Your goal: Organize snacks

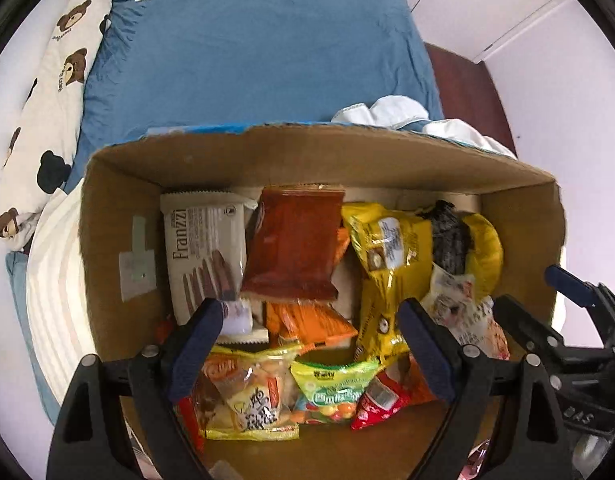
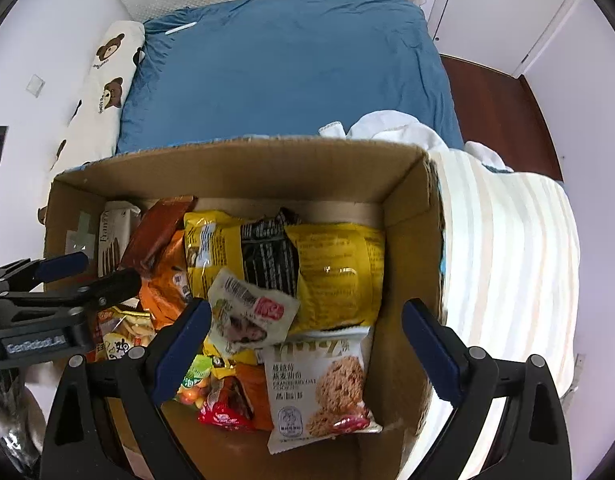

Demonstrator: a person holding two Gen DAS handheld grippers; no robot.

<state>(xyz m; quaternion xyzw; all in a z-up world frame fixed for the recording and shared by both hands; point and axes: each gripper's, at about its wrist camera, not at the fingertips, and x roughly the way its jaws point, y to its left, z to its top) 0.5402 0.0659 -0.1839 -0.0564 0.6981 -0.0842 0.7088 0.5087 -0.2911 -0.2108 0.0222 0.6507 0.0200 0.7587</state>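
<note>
An open cardboard box point(image 1: 307, 152) on a bed holds several snack packets. In the left wrist view I see a white Franzzi wafer pack point(image 1: 205, 256), a brown-red packet point(image 1: 293, 240), a large yellow bag point(image 1: 391, 272) and a green candy bag point(image 1: 333, 388). My left gripper point(image 1: 313, 344) hangs open and empty above the box. In the right wrist view my right gripper point(image 2: 307, 344) is open and empty above a white oat cookie pack point(image 2: 319, 388) at the box's point(image 2: 243, 168) right end. The yellow bag point(image 2: 335, 268) lies behind it.
A blue quilt point(image 1: 259, 52) covers the bed beyond the box. A bear-print pillow point(image 1: 47, 120) lies at the left. A striped cream cushion point(image 2: 511, 264) presses against the box's right side. White cloth point(image 2: 391, 128) lies behind the box. Dark wooden floor point(image 2: 495, 100) shows at right.
</note>
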